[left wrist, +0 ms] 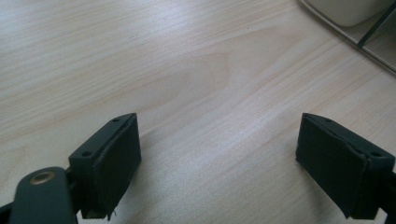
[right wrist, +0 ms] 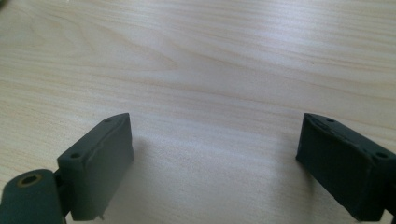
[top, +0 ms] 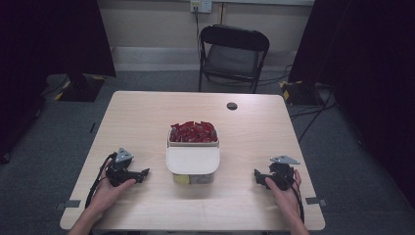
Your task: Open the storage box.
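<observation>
I hold the left gripper (top: 145,172) low near the bench's (top: 147,112) left front, jaws wide apart and empty, pointing inward. My right gripper (top: 256,176) mirrors it near the right front, jaws wide too, with nothing between them.

— What are the hands fitted with?
— Each carries a black gripper: the left gripper (top: 145,172) and right gripper (top: 255,175) both bear a grey three-cornered plate on top, with a black cable trailing back along the forearm.
— And up close?
— Blocky black jaws with dark flat pads, small screw holes in their edges, and a brass-ringed hole at the lower left.
</observation>
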Demonstrator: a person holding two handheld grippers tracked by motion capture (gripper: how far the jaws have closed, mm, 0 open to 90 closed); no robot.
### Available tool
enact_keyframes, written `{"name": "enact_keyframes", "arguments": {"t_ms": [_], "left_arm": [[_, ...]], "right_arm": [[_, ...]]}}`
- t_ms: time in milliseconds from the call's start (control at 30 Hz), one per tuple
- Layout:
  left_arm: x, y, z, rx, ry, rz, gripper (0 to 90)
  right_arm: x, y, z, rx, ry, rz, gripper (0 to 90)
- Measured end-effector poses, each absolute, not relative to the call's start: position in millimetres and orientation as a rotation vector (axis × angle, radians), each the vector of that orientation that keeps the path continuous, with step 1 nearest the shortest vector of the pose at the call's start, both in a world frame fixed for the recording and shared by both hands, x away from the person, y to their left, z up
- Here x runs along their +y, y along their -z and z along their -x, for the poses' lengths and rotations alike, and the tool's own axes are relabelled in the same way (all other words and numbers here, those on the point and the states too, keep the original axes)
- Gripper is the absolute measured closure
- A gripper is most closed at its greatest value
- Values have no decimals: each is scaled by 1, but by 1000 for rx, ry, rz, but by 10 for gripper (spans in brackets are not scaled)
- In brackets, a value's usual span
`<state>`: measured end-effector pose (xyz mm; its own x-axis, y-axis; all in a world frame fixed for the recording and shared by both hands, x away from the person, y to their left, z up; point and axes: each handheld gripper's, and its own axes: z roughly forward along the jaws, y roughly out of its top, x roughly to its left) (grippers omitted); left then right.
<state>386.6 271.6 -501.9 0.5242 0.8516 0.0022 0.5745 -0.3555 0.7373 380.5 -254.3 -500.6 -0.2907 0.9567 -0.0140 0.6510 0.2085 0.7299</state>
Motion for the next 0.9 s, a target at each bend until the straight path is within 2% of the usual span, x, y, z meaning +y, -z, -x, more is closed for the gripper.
{"name": "enact_keyframes", "arguments": {"t_ms": [267, 400, 900], "left_arm": [[272, 502, -387, 1154, -510, -2069, 135], [272, 502, -387, 1154, -511, -2069, 135], [271, 502, -388, 1154, -499, -2069, 130]], "right_arm": [[-254, 500, -380, 2014, -864, -1498, 102], [-253, 498, -379, 2015, -862, -1512, 153], [-253, 484, -375, 1986, -950, -1502, 149]]}}
